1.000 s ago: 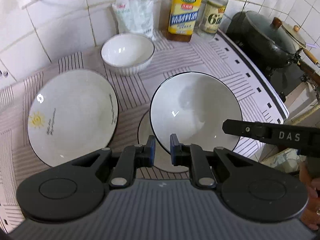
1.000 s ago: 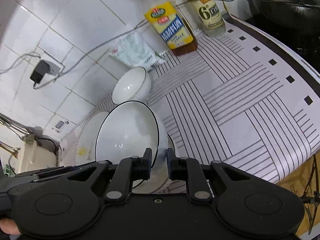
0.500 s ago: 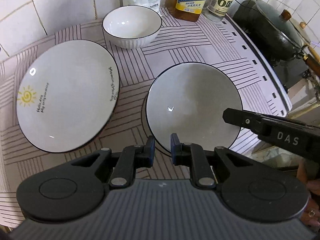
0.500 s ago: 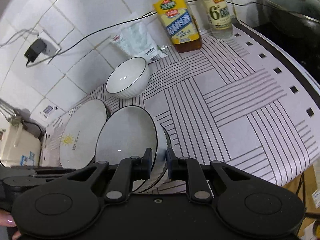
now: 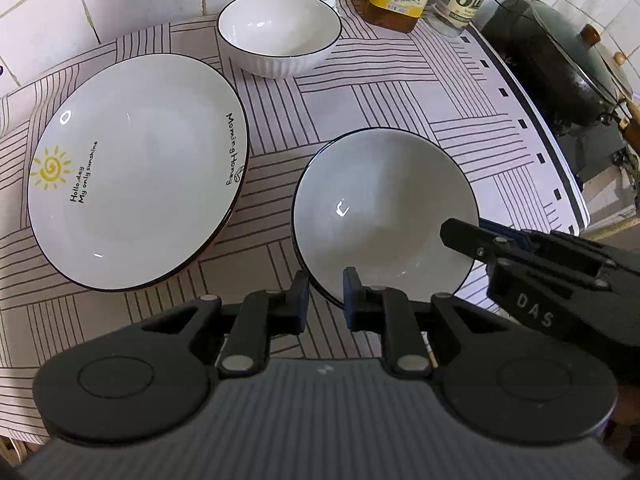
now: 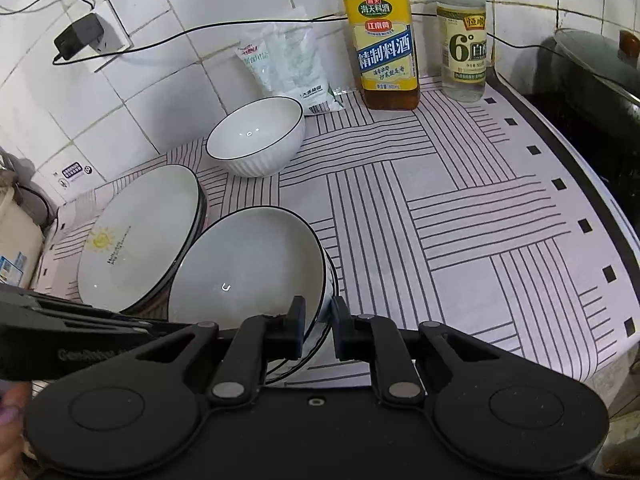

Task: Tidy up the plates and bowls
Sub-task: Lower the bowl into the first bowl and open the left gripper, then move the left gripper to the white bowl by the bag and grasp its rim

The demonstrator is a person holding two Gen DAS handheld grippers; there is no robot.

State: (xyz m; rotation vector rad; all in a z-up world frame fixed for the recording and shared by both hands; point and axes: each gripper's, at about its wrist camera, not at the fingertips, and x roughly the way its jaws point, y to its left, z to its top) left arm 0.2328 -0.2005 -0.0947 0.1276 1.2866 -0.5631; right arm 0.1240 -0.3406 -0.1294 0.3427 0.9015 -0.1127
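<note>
Gripping the near bowl (image 5: 384,216) by its rim with both my grippers, left (image 5: 326,296) and right (image 6: 316,326).
Left plate (image 5: 136,168) reads "Morning Honey"; far bottle (image 6: 464,48) shows "6°".

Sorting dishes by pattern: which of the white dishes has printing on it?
The large white black-rimmed plate on the left: it bears a yellow sun and black lettering. The ribbed bowl and the bowl at the tongs are plain.
</note>
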